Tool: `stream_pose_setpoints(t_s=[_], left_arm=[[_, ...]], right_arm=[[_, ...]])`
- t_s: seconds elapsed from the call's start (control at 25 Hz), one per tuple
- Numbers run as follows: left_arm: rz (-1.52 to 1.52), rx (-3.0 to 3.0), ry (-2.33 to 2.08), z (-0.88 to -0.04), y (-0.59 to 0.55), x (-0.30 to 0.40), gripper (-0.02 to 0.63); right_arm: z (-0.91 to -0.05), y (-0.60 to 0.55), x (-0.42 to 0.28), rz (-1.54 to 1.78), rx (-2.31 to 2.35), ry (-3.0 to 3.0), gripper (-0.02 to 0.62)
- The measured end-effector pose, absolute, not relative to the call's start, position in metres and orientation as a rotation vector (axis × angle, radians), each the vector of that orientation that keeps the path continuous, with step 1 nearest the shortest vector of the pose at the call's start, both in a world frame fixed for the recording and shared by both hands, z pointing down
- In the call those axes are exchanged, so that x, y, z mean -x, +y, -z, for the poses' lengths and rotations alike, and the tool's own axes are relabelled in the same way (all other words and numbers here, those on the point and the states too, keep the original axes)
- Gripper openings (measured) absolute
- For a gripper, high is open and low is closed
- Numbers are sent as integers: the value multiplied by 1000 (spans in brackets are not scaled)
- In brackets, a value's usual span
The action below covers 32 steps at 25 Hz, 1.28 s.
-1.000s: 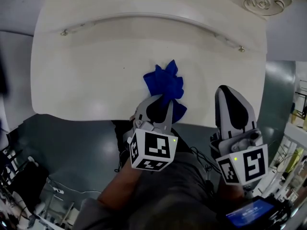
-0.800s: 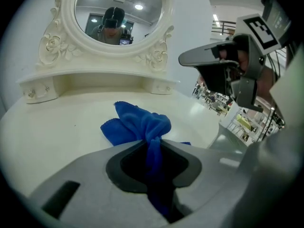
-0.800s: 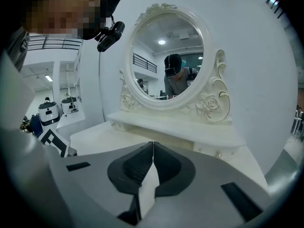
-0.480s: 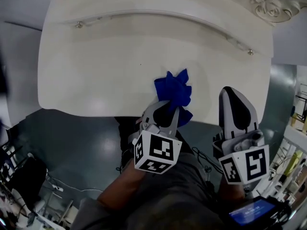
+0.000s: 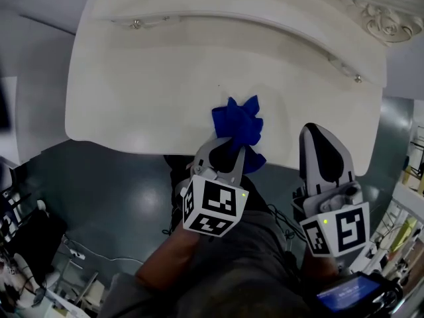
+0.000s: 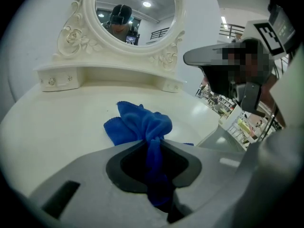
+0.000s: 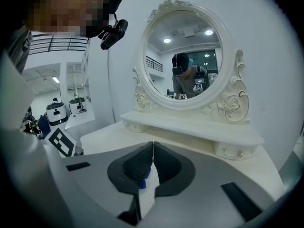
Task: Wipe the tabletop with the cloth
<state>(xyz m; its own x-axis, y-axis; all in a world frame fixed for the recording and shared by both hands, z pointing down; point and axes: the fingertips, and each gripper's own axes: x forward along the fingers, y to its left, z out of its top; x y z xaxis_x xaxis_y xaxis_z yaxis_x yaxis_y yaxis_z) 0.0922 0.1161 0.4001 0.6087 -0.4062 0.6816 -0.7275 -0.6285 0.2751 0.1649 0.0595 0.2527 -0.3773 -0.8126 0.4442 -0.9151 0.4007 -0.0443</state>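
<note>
A bunched blue cloth point(image 5: 239, 126) rests on the cream tabletop point(image 5: 146, 91) close to its near edge. My left gripper point(image 5: 228, 142) is shut on the cloth's near end; in the left gripper view a strip of the cloth point(image 6: 151, 141) runs back between the jaws, with the rest heaped just ahead. To the right, my right gripper point(image 5: 314, 130) sits at the table's near edge, its jaws shut together with nothing between them. In the right gripper view the right gripper point(image 7: 153, 145) points toward the mirror.
An oval mirror point(image 7: 190, 63) in a carved cream frame stands on a raised shelf with small drawers point(image 7: 228, 146) at the back of the dressing table. Grey floor point(image 5: 112, 197) lies below the table's front edge. The person's lap fills the bottom of the head view.
The left gripper has dragged the cloth across the tabletop, ending a little to the right and still near the front edge. The right gripper has moved along with it. Both jaws stay as they were.
</note>
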Motion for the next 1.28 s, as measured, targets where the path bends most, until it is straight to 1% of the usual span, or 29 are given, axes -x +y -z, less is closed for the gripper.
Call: stream_pose_setpoints(t_s=[1.16,1.28], left_arm=[[-774,-2193,-1017,-394,88,52,74],[-773,-2188,-1023,-396,83,73,74]], right_arm=[[-251,48,-54,-426,-1397,-2361,14],[-254,44,-35,-433,-1391,-2366,14]])
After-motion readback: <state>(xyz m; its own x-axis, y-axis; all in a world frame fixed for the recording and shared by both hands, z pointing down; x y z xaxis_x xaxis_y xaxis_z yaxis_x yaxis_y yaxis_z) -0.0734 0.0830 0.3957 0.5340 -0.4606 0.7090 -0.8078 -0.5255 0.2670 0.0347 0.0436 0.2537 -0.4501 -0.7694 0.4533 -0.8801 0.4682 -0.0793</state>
